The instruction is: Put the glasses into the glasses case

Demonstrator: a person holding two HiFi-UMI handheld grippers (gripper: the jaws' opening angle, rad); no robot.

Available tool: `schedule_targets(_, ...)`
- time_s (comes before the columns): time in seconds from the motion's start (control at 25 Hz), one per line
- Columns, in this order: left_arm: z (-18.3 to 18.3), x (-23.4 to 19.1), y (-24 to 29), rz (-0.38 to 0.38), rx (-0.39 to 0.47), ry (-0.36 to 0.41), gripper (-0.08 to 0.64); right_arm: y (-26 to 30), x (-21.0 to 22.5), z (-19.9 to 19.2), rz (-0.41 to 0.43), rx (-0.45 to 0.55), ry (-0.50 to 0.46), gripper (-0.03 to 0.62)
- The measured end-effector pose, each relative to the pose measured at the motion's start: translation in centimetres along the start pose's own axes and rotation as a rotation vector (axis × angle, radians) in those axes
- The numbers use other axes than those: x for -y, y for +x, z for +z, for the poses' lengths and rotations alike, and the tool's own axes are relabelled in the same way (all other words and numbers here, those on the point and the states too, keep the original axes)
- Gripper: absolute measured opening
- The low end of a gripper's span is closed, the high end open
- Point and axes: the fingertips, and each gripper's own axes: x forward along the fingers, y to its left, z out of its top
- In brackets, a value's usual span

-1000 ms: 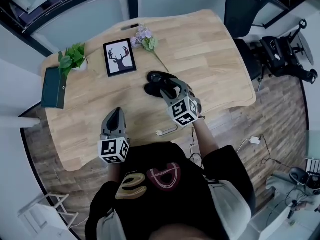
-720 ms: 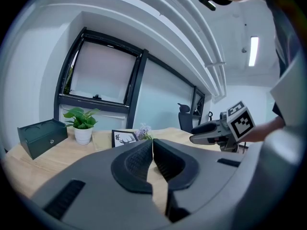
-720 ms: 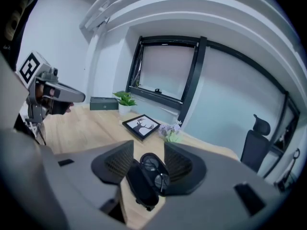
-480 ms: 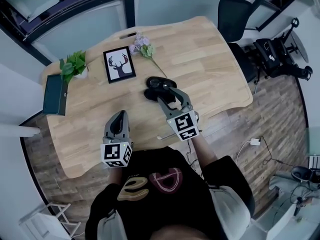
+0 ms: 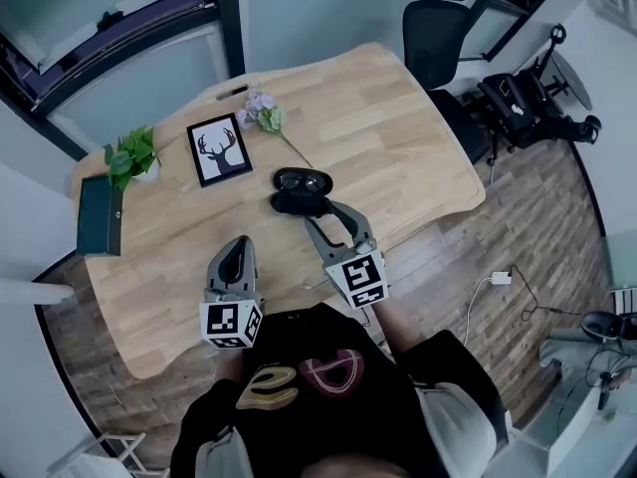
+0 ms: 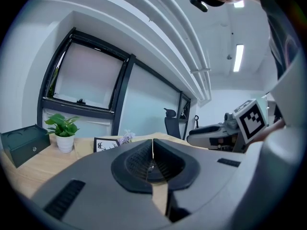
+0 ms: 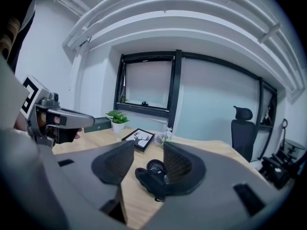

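Note:
The black glasses case [image 5: 297, 191] lies open on the wooden table [image 5: 398, 137], just ahead of my right gripper [image 5: 326, 217]. Dark glasses [image 5: 303, 179] seem to lie in its far half; their outline is hard to make out. In the right gripper view the case [image 7: 154, 177] shows between and beyond the spread jaws of the right gripper [image 7: 142, 159], which is open and holds nothing. My left gripper [image 5: 237, 245] hovers near the table's front edge, left of the case. It is shut and empty, as the left gripper view [image 6: 152, 150] confirms.
At the back of the table are a framed deer picture [image 5: 219, 147], a lilac flower sprig [image 5: 261, 112], a small potted plant [image 5: 129, 157] and a dark green box [image 5: 100, 215]. A white cable [image 5: 311, 285] lies at the front edge. An office chair [image 5: 438, 38] stands beyond the right end.
My right gripper has drawn back from over the case toward the person, leaving the open case uncovered. The left gripper has barely moved. The head view has shifted.

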Motion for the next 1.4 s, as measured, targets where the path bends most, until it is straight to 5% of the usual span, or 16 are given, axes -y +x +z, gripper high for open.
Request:
schedule_targets(0.64, 0.3, 2.4, -0.5, -0.045, 0.015, 0.007, 0.018, -3.0, -0.8, -1.4, -0.033, 0.010, -0.018, 0.013)
schedule_targets(1.4, 1.0, 2.7, -0.5, -0.059, 0.038, 0.031, 0.018, -3.2, 0.0, -0.7, -0.089, 0.061, -0.016, 0.009)
